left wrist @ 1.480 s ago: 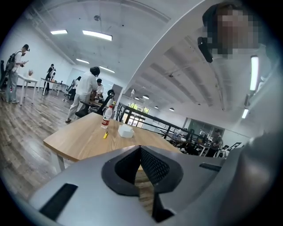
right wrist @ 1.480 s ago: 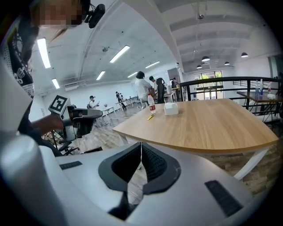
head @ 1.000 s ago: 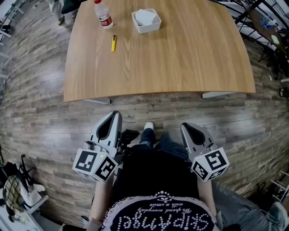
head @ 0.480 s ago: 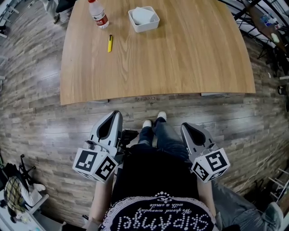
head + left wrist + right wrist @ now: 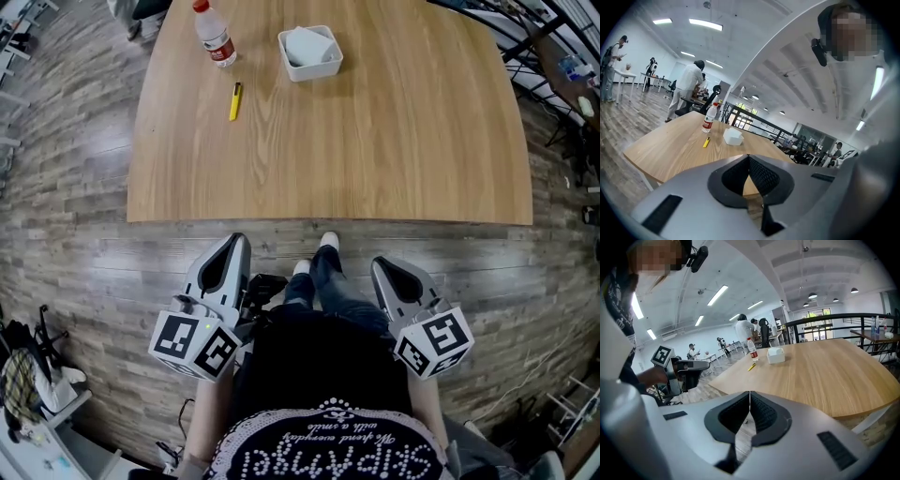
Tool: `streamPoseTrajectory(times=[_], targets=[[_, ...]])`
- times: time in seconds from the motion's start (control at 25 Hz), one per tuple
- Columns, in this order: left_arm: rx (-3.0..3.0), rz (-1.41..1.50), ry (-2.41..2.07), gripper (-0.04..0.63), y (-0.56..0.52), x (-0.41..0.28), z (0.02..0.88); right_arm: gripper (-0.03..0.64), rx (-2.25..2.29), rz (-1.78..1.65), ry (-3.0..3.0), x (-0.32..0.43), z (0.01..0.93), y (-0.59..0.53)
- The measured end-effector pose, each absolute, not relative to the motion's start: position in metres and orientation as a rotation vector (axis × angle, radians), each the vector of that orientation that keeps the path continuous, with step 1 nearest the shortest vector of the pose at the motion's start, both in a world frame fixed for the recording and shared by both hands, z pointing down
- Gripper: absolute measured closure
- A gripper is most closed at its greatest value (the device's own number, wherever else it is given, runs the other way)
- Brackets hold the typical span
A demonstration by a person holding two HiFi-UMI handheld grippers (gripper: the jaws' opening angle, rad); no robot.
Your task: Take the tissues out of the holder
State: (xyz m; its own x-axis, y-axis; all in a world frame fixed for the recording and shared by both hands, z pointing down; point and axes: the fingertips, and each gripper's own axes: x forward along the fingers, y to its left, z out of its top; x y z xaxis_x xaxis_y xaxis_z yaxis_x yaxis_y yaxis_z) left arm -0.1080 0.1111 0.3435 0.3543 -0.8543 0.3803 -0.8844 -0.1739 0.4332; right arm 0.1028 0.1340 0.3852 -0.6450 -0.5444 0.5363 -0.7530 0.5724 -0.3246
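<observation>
Bright, even light falls from long ceiling strips high above and ahead of my left gripper. Pale glare lies on the floor beyond it, left of the table. Shadows are faint. Every view bulges at the edges. Both gripper views have black corners, and their nearest foreground looks soft.

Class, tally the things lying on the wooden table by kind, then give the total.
Bottle: 1
Yellow marker: 1
Tissue holder: 1
Total: 3
</observation>
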Motion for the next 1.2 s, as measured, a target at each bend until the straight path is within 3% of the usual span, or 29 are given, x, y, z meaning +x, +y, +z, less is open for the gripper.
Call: streamPoseTrajectory(times=[1.2], targets=[[1.987,0.047,-1.644,0.589,0.046,-0.058,0.337,0.603,0.969,0.74,-2.526,0.154,0.387,0.037]])
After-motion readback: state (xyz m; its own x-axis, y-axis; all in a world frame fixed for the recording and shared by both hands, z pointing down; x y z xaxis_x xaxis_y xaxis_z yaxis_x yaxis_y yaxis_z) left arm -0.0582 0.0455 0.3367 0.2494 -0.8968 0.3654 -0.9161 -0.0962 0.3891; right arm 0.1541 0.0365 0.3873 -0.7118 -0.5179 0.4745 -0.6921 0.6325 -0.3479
